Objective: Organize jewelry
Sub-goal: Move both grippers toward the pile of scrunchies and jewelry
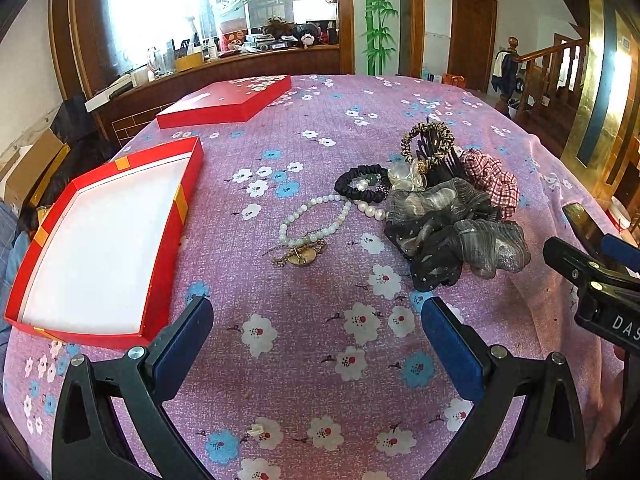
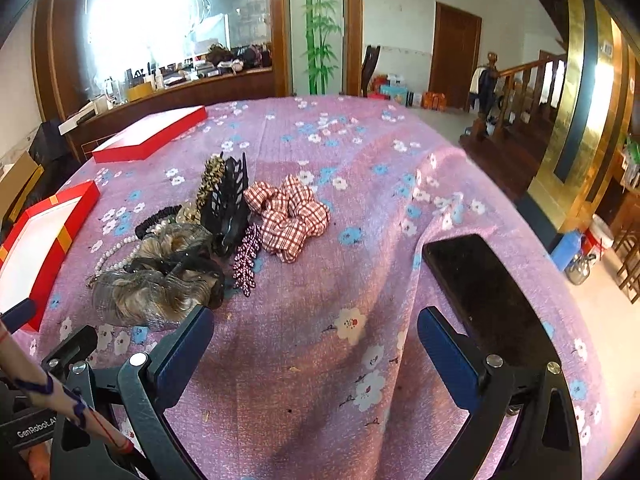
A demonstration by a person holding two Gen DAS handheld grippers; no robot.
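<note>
Right wrist | black phone [image 2: 484, 292] right of scrunchie pile [image 2: 160, 280]

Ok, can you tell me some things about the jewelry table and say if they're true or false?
1. The open red box has nothing inside it. True.
2. The pearl necklace is already in the box. False: it lies on the flowered cloth, beside the pile.
3. The left tool is holding a scrunchie. False: it is open and holds nothing.
4. The checked scrunchie is red and white. True.
5. The box lid lies farther back on the table than the box. True.
6. The right tool is shut. False: it is open.
</note>
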